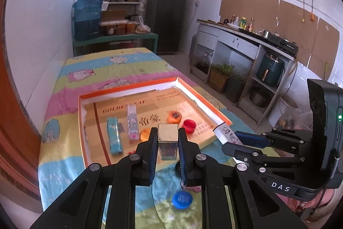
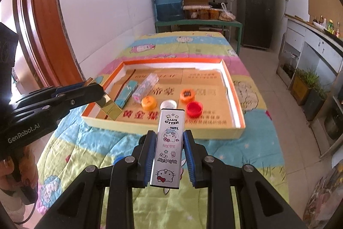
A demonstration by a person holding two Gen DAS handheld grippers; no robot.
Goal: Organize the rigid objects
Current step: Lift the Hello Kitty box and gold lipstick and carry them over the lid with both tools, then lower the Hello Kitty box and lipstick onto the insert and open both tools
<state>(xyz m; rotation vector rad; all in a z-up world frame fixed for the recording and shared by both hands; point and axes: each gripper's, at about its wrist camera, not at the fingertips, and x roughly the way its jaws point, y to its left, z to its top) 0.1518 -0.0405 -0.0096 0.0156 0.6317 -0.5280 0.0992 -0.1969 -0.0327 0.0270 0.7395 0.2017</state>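
1. The left tool (image 1: 167, 150) reaches level over the near edge of the tray (image 2: 233, 87), its two blue-padded fingers (image 1: 152, 156) closed on a gold-capped block (image 1: 168, 133) held upright between them. In the right wrist view this tool (image 2: 94, 91) enters from 9 o'clock, and the block (image 2: 110, 107) hangs at the tray's near left corner.
2. The tray, orange-rimmed with a printed cardboard floor, lies on a cartoon-patterned quilt (image 1: 64, 164) covering the worktop.
3. Inside the tray, from 9 toward 3 o'clock in the left wrist view: a teal packet (image 1: 114, 135), a clear pink-printed packet (image 1: 132, 121), a yellow-orange cap (image 1: 145, 134) partly hidden by the left tool, an orange cap (image 1: 174, 117), and a red cap (image 1: 189, 126).
4. The right wrist view also shows a white cap (image 2: 168, 104) between the yellow-orange and red ones.
5. A blue cap (image 1: 182, 199) lies on the quilt outside the tray, at 6 o'clock below the left tool.
6. The right tool (image 2: 169, 153) points toward the tray's near wall, fingers narrowed onto a long Hello Kitty case (image 2: 168, 147) that lies flat along them, its far end over the tray's near rim. In the left wrist view this tool (image 1: 231, 138) comes in from 3 o'clock with the case's tip (image 1: 225, 132) at the tray's near right corner.
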